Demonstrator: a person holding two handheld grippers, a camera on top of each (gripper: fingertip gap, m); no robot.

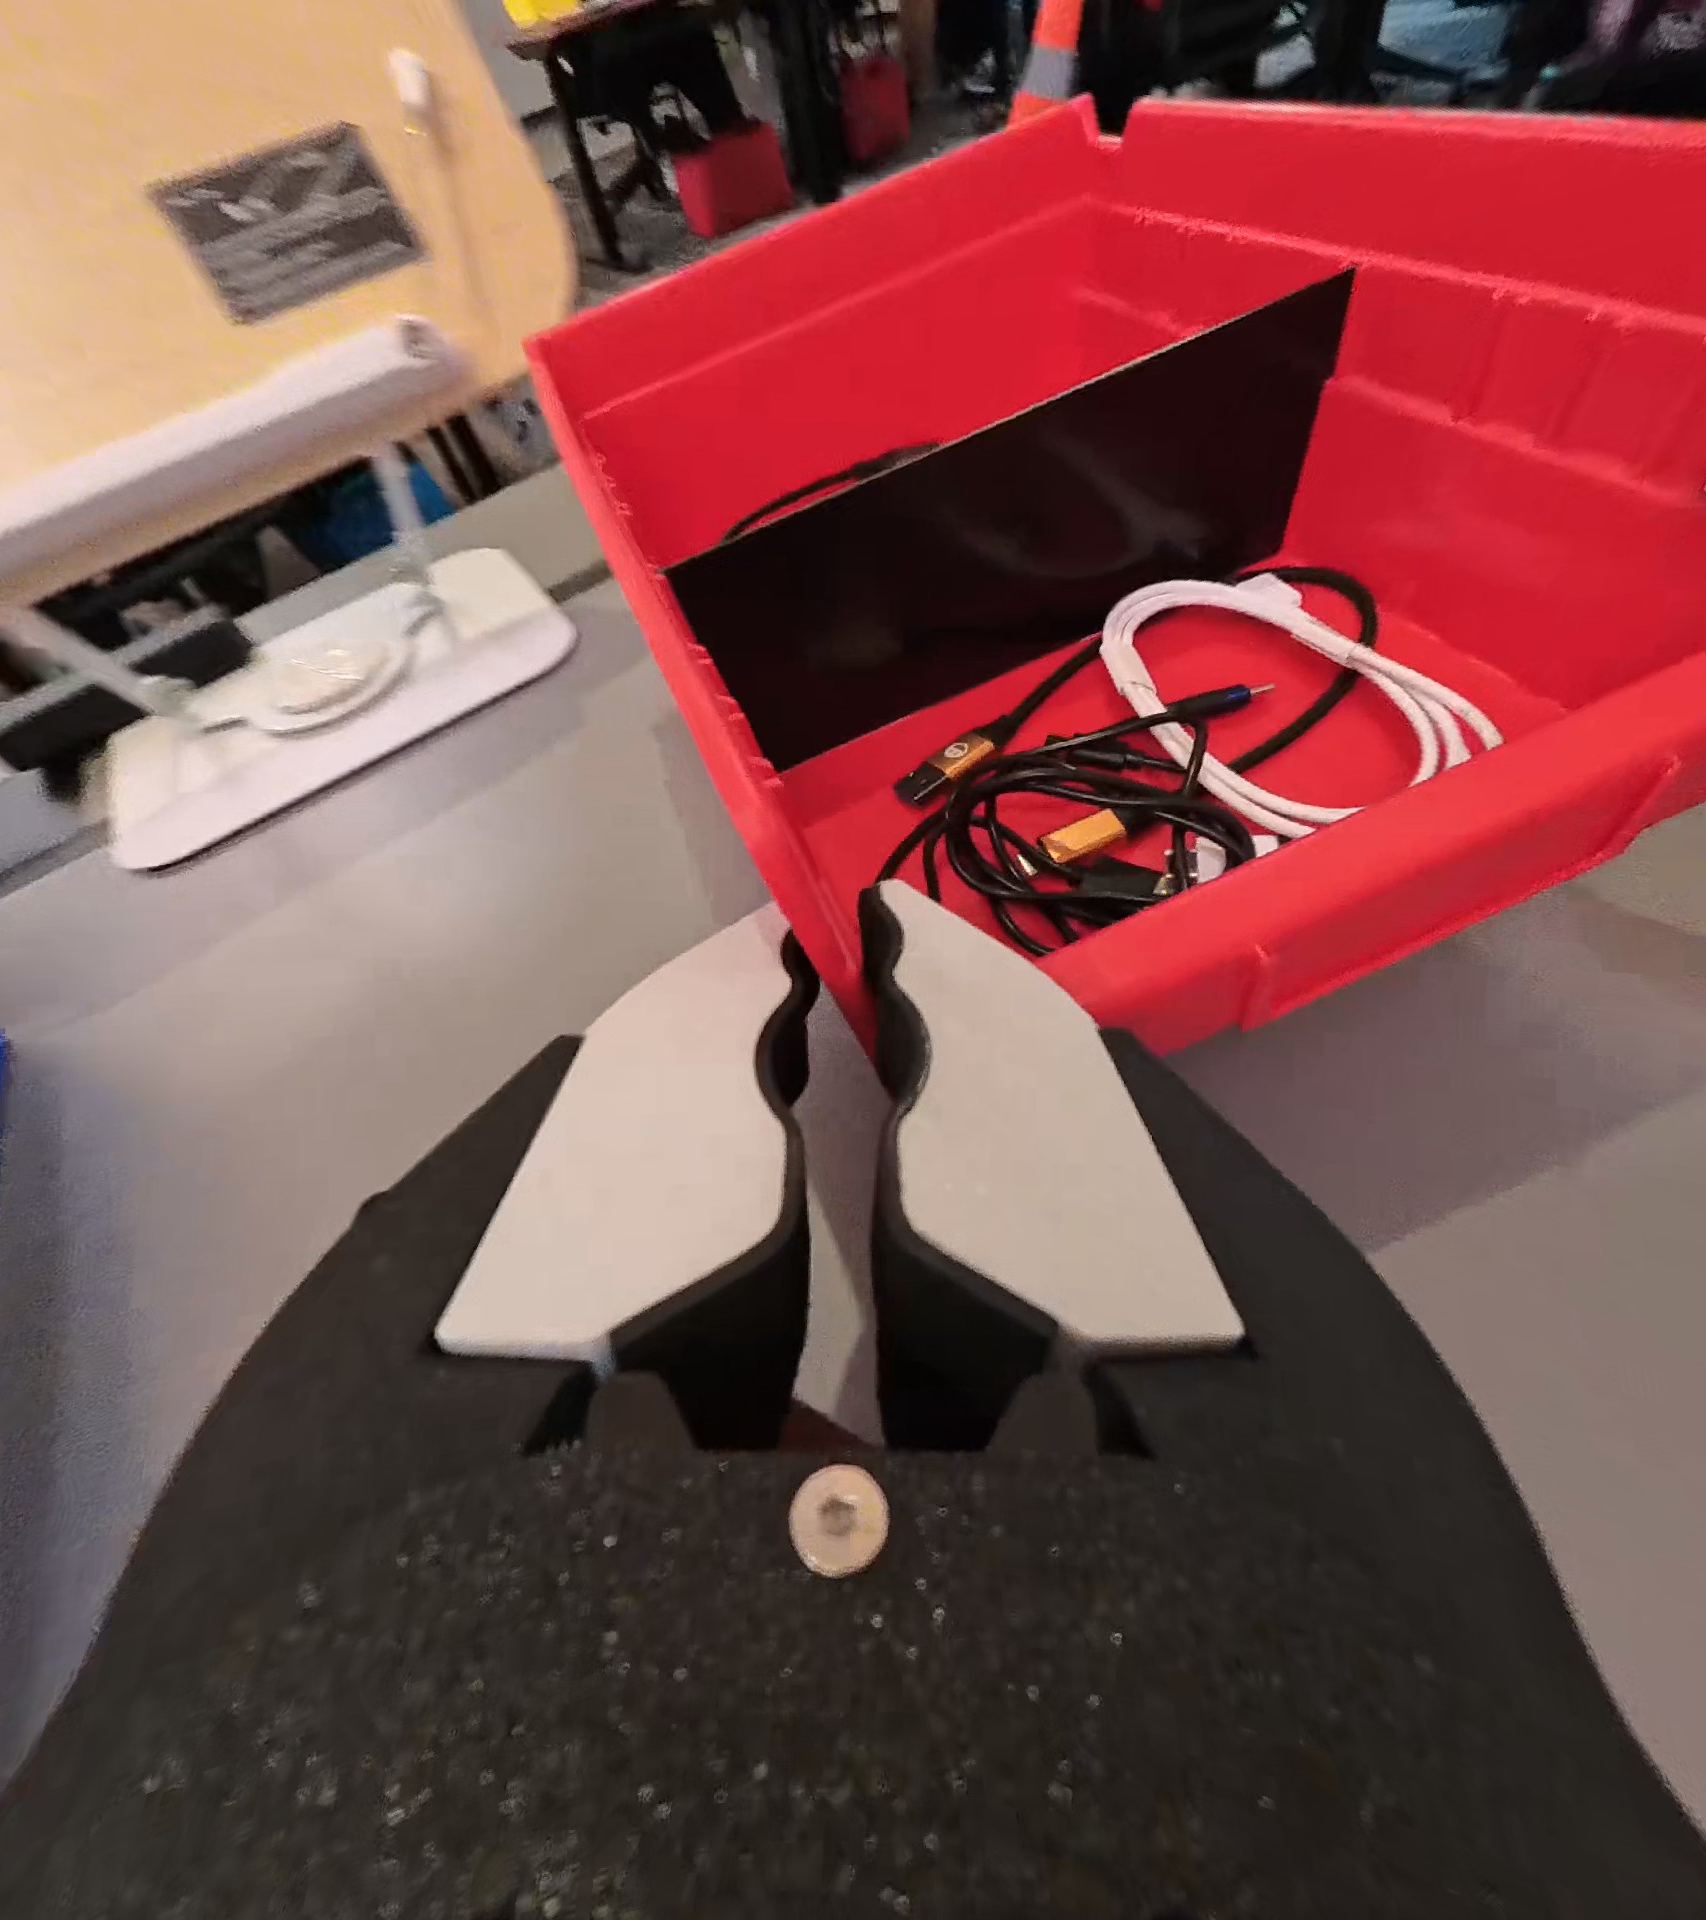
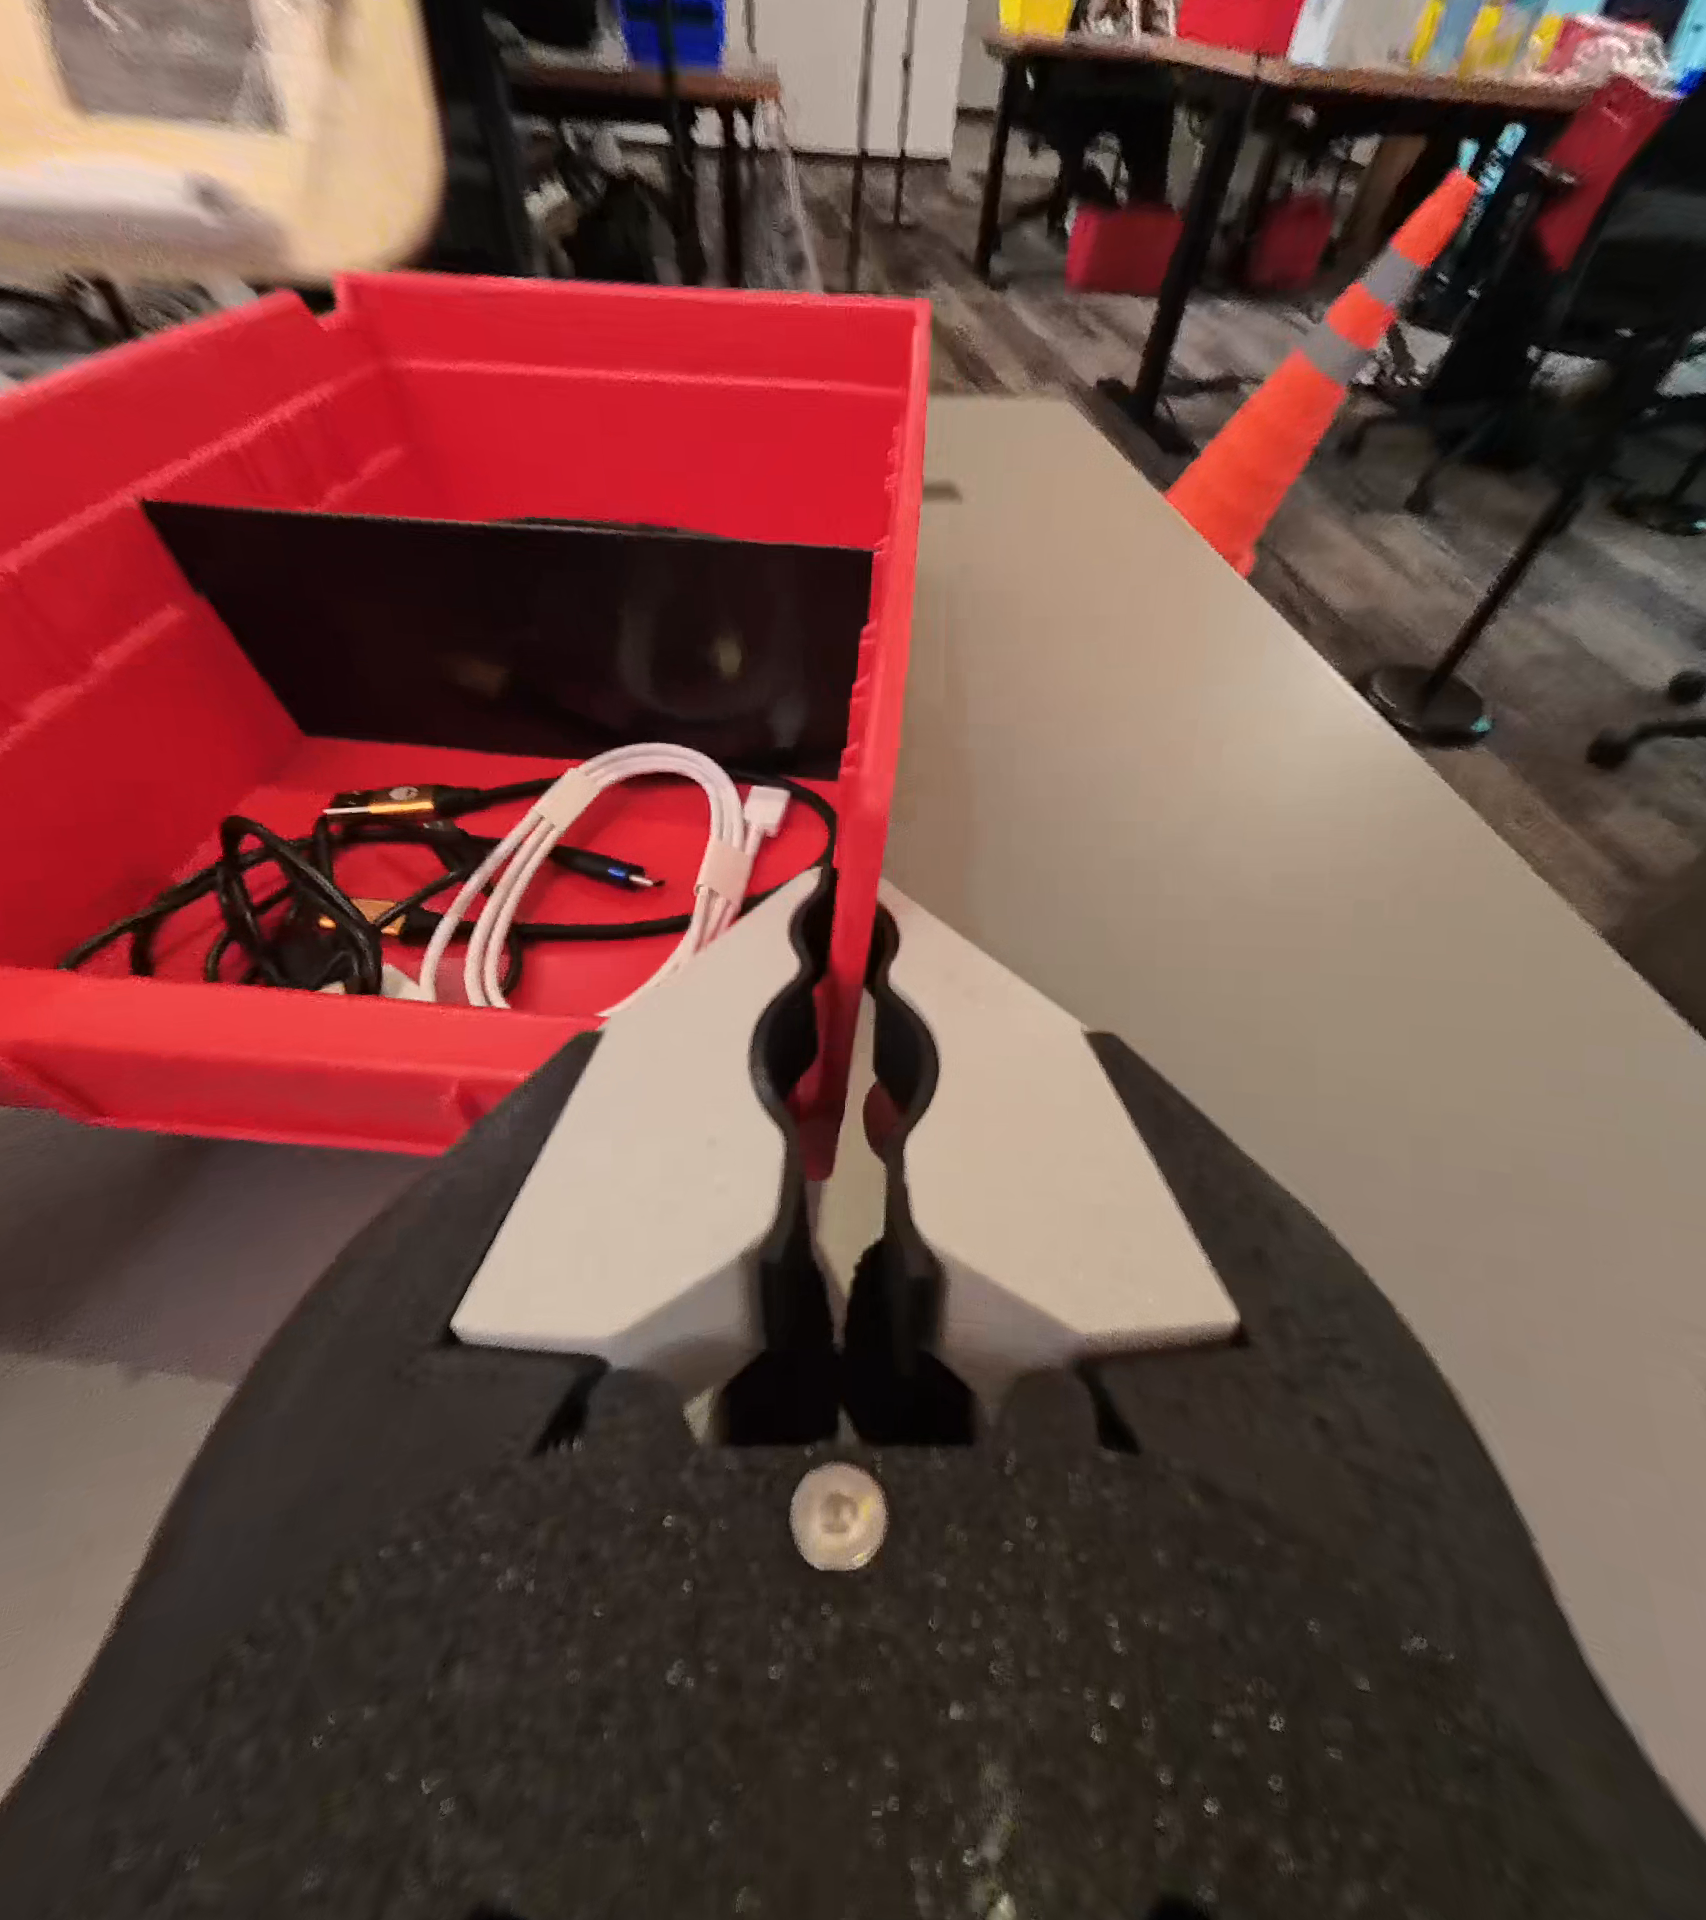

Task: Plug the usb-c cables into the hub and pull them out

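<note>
Right wrist view puts our right gripper (image 2: 844, 920) nearer, jaws almost together and empty at the red bin (image 2: 620, 416) corner, cables (image 2: 558, 862) ahead to its left lying crosswise, while our left gripper (image 1: 836, 925), equally empty, has them ahead-right; no hub shows.

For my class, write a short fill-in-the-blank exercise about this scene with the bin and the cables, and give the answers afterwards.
1. The cables lie inside a bin whose colour is ____.
2. Among the tangled black cables lies one bundled cable whose colour is ____.
3. A flat divider standing across the bin is coloured ____.
4. On the floor beyond the table stands an orange traffic ____.

Answers: red; white; black; cone
</note>
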